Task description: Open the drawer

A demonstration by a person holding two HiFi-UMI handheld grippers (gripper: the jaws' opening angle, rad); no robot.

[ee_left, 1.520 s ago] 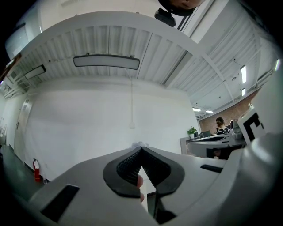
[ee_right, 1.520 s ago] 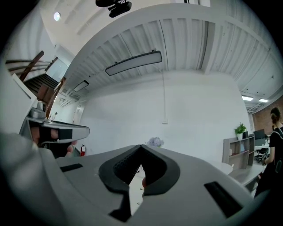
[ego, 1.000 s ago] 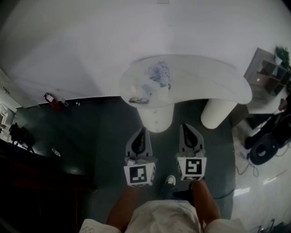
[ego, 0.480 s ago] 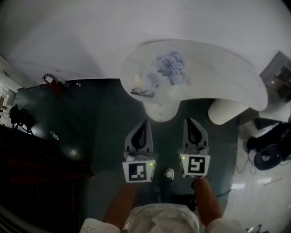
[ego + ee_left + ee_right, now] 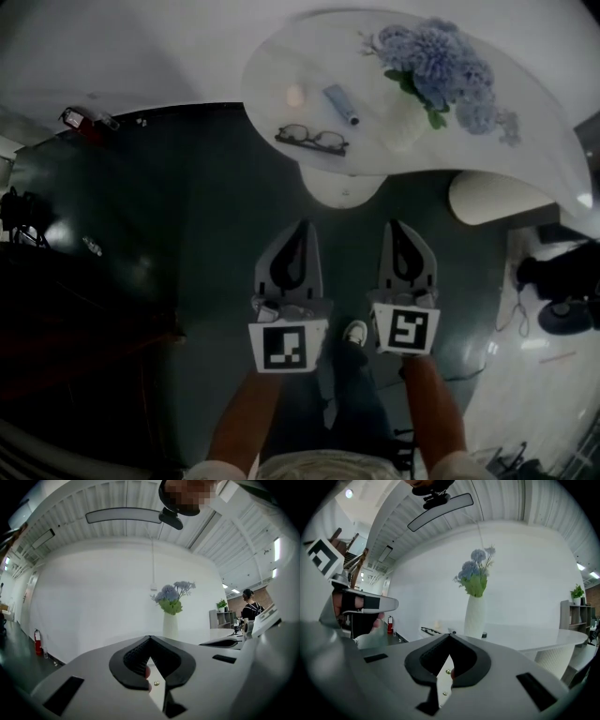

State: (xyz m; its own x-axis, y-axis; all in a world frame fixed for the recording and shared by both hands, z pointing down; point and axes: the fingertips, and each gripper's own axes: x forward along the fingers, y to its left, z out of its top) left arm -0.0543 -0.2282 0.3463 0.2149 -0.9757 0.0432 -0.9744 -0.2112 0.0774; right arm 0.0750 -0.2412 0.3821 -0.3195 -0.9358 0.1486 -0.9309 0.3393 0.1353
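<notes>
Fig.: L gripper (image 5: 301,228) & R gripper (image 5: 399,227) both clenched, empty, short of white table (image 5: 525,131). Drawer prob. in pedestal (image 5: 328,187), view unclear. We'd unclench one pair & approach its front level.

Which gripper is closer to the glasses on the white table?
Left. The left gripper sits below the glasses in the head view, almost in line with them. The right gripper is farther off to their right side.
</notes>
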